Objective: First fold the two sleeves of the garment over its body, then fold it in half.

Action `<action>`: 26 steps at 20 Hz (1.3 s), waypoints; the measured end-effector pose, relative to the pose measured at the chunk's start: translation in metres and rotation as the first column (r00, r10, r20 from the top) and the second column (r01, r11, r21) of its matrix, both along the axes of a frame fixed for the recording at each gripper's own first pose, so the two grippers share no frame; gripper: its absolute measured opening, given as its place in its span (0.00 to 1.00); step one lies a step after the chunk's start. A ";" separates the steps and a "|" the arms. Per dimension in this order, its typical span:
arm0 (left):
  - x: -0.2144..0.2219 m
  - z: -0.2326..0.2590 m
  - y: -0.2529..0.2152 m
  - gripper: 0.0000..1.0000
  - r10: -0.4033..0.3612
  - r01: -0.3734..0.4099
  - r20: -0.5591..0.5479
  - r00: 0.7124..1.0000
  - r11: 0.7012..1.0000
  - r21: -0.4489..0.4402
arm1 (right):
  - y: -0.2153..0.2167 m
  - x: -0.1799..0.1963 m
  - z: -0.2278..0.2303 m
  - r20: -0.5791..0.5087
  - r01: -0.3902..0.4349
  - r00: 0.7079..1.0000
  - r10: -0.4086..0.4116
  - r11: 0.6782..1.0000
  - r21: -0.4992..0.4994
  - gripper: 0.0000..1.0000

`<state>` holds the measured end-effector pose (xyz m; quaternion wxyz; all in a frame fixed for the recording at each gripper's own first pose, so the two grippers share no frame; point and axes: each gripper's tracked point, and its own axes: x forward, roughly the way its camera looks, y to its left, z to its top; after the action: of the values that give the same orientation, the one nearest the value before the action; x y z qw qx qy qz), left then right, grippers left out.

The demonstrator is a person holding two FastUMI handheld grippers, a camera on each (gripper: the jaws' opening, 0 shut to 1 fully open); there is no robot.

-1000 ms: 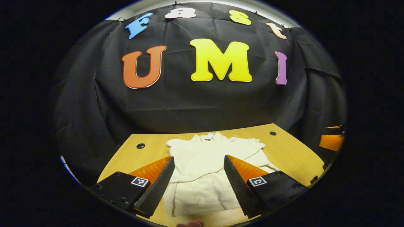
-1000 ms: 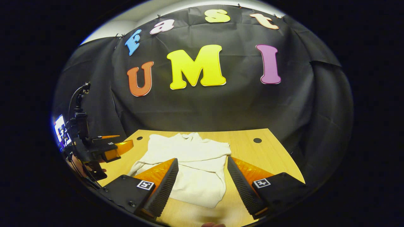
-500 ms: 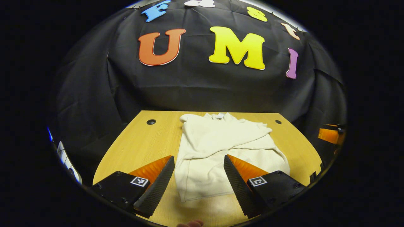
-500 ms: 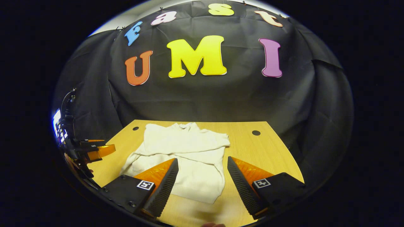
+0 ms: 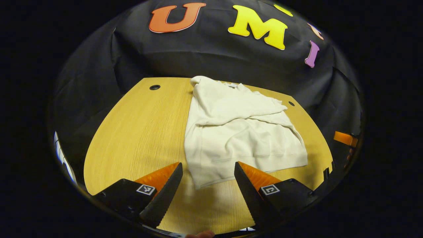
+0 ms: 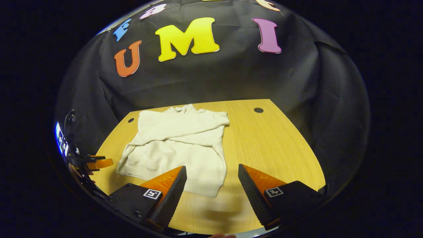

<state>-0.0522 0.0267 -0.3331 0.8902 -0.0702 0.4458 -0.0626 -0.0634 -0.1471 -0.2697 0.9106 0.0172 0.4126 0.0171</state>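
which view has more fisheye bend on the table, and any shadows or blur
Left gripper view: table edge bows strongly, soft shadow beneath the left gripper. Right gripper view: milder bend, blurry shadow beneath the right gripper; garment sharp.

The garment (image 5: pixel 238 132) is a soft, cream-white top. It lies flat on the yellow wooden counter (image 5: pixel 138 132), with its neck end toward the black wall and its bottom edge toward the near side. Both sleeves (image 5: pixel 231 105) are folded in over the body, so they cross the chest in a thick band. The lower part is smooth, with a stitched hem near the bottom. In the right gripper view the garment (image 6: pixel 178 145) sits on the left half of the counter.
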 end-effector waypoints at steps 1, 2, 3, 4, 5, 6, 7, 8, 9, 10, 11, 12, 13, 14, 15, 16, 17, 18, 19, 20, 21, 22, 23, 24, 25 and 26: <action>-0.001 -0.006 0.004 1.00 0.009 -0.009 -0.017 1.000 1.000 -0.002 | -0.004 -0.004 -0.008 -0.024 0.013 1.000 -0.013 1.000 -0.001 0.98; -0.003 -0.012 0.007 1.00 0.015 -0.015 -0.034 0.999 1.000 -0.006 | -0.008 -0.009 -0.016 -0.049 0.025 0.998 -0.025 1.000 0.000 0.98; -0.004 -0.017 0.009 1.00 0.018 -0.018 -0.048 0.999 1.000 -0.011 | -0.010 -0.012 -0.025 -0.079 0.036 0.996 -0.036 0.999 0.005 0.98; -0.006 -0.022 0.010 1.00 0.017 -0.018 -0.061 0.998 1.000 -0.016 | -0.013 -0.014 -0.034 -0.107 0.049 0.993 -0.048 0.999 0.004 0.94; -0.006 -0.026 0.012 1.00 0.017 -0.018 -0.074 0.997 1.000 -0.013 | -0.016 -0.016 -0.043 -0.133 0.061 0.989 -0.061 0.998 0.000 0.98; -0.007 -0.031 0.014 1.00 0.020 -0.021 -0.081 0.997 1.000 -0.010 | -0.017 -0.018 -0.052 -0.149 0.070 0.986 -0.069 0.998 -0.003 0.98; -0.007 -0.034 0.015 1.00 0.024 -0.025 -0.088 0.996 1.000 -0.013 | -0.018 -0.019 -0.059 -0.168 0.071 0.983 -0.072 0.997 -0.009 0.98; -0.006 -0.038 0.014 1.00 0.026 -0.028 -0.095 0.995 0.999 -0.024 | -0.016 -0.018 -0.064 -0.179 0.067 0.981 -0.068 0.998 -0.012 0.94; -0.006 -0.042 0.013 1.00 0.029 -0.033 -0.104 0.994 0.999 -0.038 | -0.015 -0.017 -0.068 -0.185 0.061 0.981 -0.063 0.998 -0.016 0.98; -0.005 -0.045 0.009 1.00 0.027 -0.033 -0.113 0.993 0.998 -0.051 | -0.014 -0.018 -0.074 -0.194 0.054 0.979 -0.058 0.998 -0.024 0.98; -0.005 -0.047 0.010 1.00 0.028 -0.034 -0.116 0.993 0.998 -0.050 | -0.012 -0.018 -0.078 -0.206 0.050 0.977 -0.053 0.999 -0.023 0.94; -0.004 -0.048 0.009 0.99 0.025 -0.031 -0.117 0.993 0.998 -0.051 | -0.011 -0.020 -0.084 -0.219 0.046 0.974 -0.051 0.999 -0.027 0.98; -0.003 -0.050 0.006 1.00 0.021 -0.027 -0.118 0.993 0.998 -0.056 | -0.011 -0.019 -0.090 -0.229 0.043 0.972 -0.050 0.998 -0.035 0.98; -0.002 -0.050 0.003 0.99 0.015 -0.024 -0.122 0.992 0.997 -0.067 | -0.011 -0.020 -0.095 -0.239 0.042 0.970 -0.051 0.998 -0.042 0.94; 0.000 -0.052 0.000 0.99 0.012 -0.022 -0.126 0.992 0.997 -0.075 | -0.011 -0.019 -0.100 -0.248 0.046 0.967 -0.056 0.998 -0.043 0.94; 0.002 -0.054 -0.002 0.98 0.014 -0.025 -0.128 0.992 0.996 -0.084 | -0.010 -0.018 -0.105 -0.255 0.054 0.965 -0.063 0.998 -0.042 0.98; 0.002 -0.055 -0.005 0.97 0.016 -0.029 -0.132 0.991 0.995 -0.097 | -0.008 -0.016 -0.111 -0.265 0.060 0.962 -0.069 0.997 -0.042 0.97; 0.003 -0.056 -0.009 1.00 0.020 -0.036 -0.140 0.990 0.993 -0.114 | -0.006 -0.015 -0.116 -0.277 0.062 0.958 -0.072 0.997 -0.044 0.98; 0.002 -0.057 -0.013 0.95 0.023 -0.043 -0.149 0.989 0.991 -0.130 | -0.003 -0.013 -0.121 -0.283 0.064 0.956 -0.073 0.997 -0.041 0.94; 0.003 -0.060 -0.016 0.94 0.029 -0.051 -0.159 0.987 0.989 -0.138 | -0.001 -0.011 -0.126 -0.289 0.062 0.955 -0.072 0.997 -0.045 0.98; 0.006 -0.061 -0.015 0.91 0.035 -0.057 -0.160 0.986 0.990 -0.133 | 0.002 -0.011 -0.129 -0.297 0.059 0.952 -0.071 0.997 -0.051 0.98; 0.008 -0.061 -0.016 0.90 0.034 -0.056 -0.160 0.986 0.989 -0.134 | 0.003 -0.010 -0.133 -0.305 0.059 0.950 -0.073 0.997 -0.055 0.98; 0.008 -0.062 -0.017 0.89 0.037 -0.058 -0.162 0.986 0.990 -0.131 | 0.004 -0.009 -0.136 -0.310 0.064 0.948 -0.079 0.996 -0.058 0.98; 0.008 -0.063 -0.016 0.88 0.039 -0.061 -0.166 0.985 0.990 -0.129 | 0.007 -0.009 -0.139 -0.317 0.069 0.945 -0.082 0.996 -0.054 0.98; 0.008 -0.064 -0.014 0.88 0.045 -0.067 -0.171 0.984 0.990 -0.125 | 0.008 -0.010 -0.141 -0.326 0.076 0.941 -0.089 0.996 -0.051 0.98; 0.008 -0.064 -0.012 0.86 0.056 -0.078 -0.179 0.982 0.990 -0.121 | 0.008 -0.011 -0.144 -0.336 0.083 0.937 -0.096 0.995 -0.053 0.94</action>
<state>-0.0438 0.0152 -0.3970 0.8428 -0.1473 0.5148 -0.0544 -0.0742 -0.1395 -0.4142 0.8263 0.0215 0.5617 -0.0355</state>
